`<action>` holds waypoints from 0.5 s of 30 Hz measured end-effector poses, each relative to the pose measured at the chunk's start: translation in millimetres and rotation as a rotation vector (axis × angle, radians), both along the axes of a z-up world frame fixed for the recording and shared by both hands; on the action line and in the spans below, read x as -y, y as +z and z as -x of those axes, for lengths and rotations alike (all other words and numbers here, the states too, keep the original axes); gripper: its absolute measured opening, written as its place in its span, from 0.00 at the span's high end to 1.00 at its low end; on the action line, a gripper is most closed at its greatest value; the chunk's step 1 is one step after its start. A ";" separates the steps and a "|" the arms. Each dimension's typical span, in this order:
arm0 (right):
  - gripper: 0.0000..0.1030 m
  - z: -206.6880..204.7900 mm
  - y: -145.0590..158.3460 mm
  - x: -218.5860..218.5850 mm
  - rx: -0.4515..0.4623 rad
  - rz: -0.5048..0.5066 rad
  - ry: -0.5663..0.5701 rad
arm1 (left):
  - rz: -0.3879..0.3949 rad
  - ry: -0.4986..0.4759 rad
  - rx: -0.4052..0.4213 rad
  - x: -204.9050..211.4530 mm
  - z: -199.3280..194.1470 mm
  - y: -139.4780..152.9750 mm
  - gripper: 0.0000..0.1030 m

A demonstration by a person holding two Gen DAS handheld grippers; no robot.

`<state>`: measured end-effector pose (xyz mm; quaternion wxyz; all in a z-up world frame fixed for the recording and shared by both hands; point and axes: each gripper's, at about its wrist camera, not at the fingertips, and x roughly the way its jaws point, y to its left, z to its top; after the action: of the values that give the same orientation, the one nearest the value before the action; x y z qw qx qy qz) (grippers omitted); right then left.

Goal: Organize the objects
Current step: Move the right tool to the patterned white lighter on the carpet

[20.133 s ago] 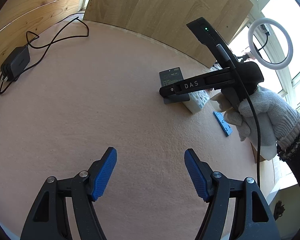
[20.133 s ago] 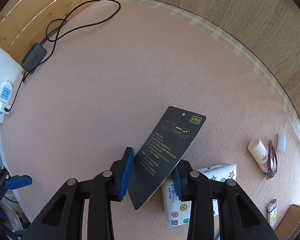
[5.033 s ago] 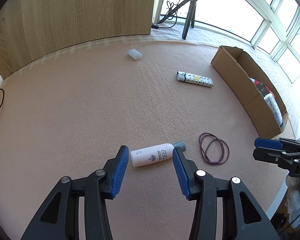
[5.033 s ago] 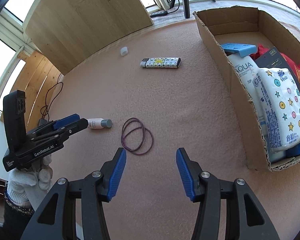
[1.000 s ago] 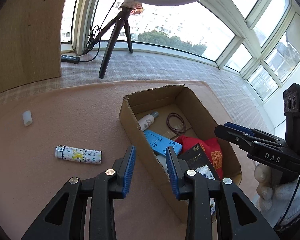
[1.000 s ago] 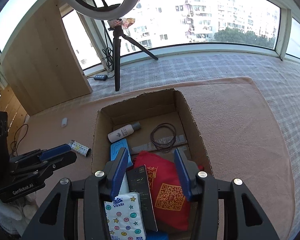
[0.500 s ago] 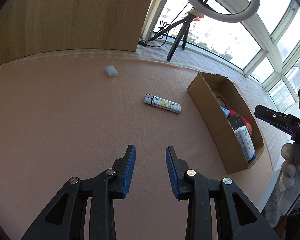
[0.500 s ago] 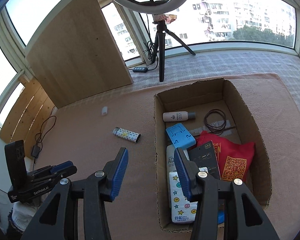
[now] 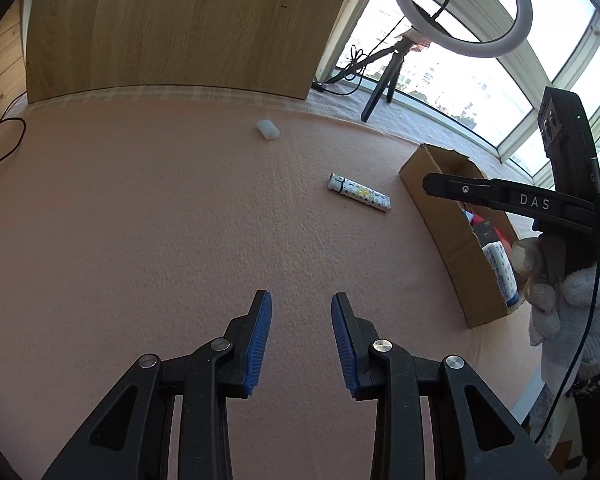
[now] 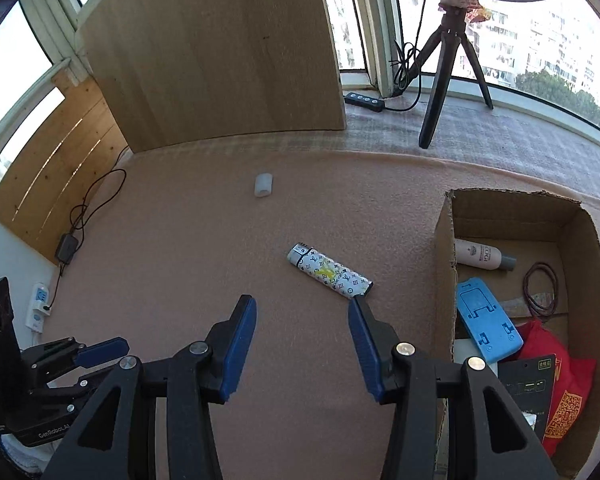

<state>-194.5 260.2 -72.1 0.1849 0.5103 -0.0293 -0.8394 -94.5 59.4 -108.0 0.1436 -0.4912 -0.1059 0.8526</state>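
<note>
A patterned white lighter (image 10: 329,272) lies on the pink mat, just beyond my right gripper (image 10: 302,312), which is open and empty. In the left wrist view the same lighter (image 9: 359,197) lies further off, ahead of my open, empty left gripper (image 9: 301,308). A small white cap (image 10: 263,185) (image 9: 267,129) rests near the wooden board. The cardboard box (image 10: 444,240) (image 9: 440,208) to the right holds a white bottle (image 10: 482,254), hair ties (image 10: 542,286), a blue stand (image 10: 485,322), a red pouch (image 10: 562,380) and a black card (image 10: 532,380).
A wooden board (image 10: 220,60) stands at the back. A ring light on a tripod (image 10: 448,60) stands beyond the mat, with a power strip (image 10: 363,101) beside it. A charger and cable (image 10: 70,246) lie at the left. A gloved hand (image 9: 564,292) holds the right gripper.
Both grippers have swung left, away from the box and toward the lighter. The right gripper has come down close to the lighter.
</note>
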 end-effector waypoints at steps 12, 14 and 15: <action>0.57 52.6 -46.4 23.6 0.084 -0.093 -0.039 | 0.062 0.069 -0.041 33.0 -16.2 13.6 0.67; 0.56 59.0 -49.5 25.5 0.091 -0.104 -0.046 | 0.057 0.072 -0.036 37.1 -17.6 12.8 0.67; 0.54 61.8 -51.1 25.5 0.095 -0.105 -0.048 | 0.057 0.073 -0.034 38.0 -18.0 12.6 0.67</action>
<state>-256.3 234.7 -123.2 0.1358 0.5578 -0.0062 -0.8188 -76.6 21.4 -95.4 0.1004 -0.4766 -0.0970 0.8680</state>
